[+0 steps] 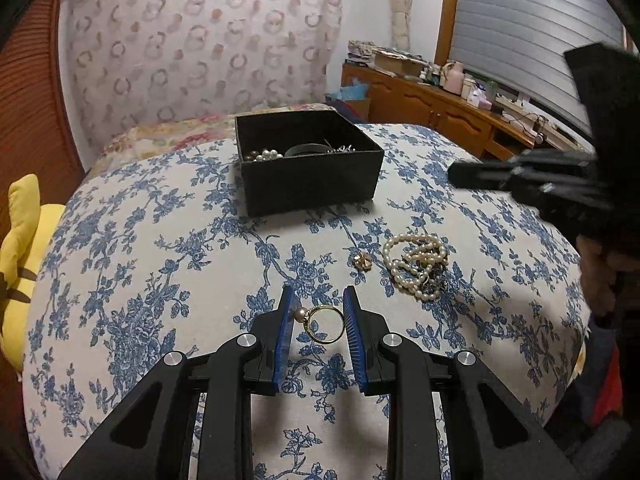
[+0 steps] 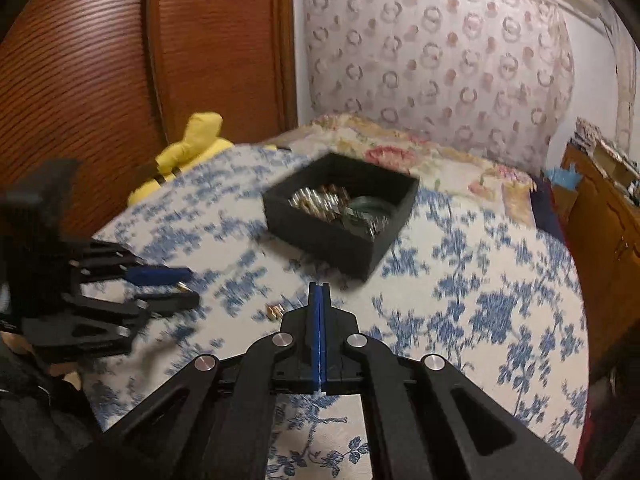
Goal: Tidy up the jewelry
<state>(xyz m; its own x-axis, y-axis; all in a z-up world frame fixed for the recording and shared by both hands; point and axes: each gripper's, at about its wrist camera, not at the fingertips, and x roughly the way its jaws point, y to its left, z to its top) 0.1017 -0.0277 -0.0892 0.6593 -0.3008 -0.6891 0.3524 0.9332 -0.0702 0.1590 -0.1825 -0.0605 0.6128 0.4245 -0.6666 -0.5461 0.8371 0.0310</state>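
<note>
My left gripper (image 1: 319,297) hovers over the blue-flowered bedspread (image 1: 160,280), shut on a gold ring with a pearl (image 1: 325,326); both blue pads touch it. Further back stands an open black box (image 1: 312,184) holding pearls and other jewelry. To the right lie a heap of pearl strands (image 1: 416,268) and a small gold piece (image 1: 363,261). My right gripper (image 2: 320,287) is shut with nothing visible between its pads, and hangs in the air at the right (image 1: 456,174). In the right wrist view the box (image 2: 332,240), the left gripper (image 2: 191,286) and the gold piece (image 2: 276,312) appear blurred.
A yellow plush toy (image 1: 24,240) lies at the bed's left edge. A patterned headboard cover (image 1: 200,40) rises behind the box. A wooden cabinet (image 1: 440,108) with clutter stands at the right. A hand (image 1: 600,276) holds the right gripper.
</note>
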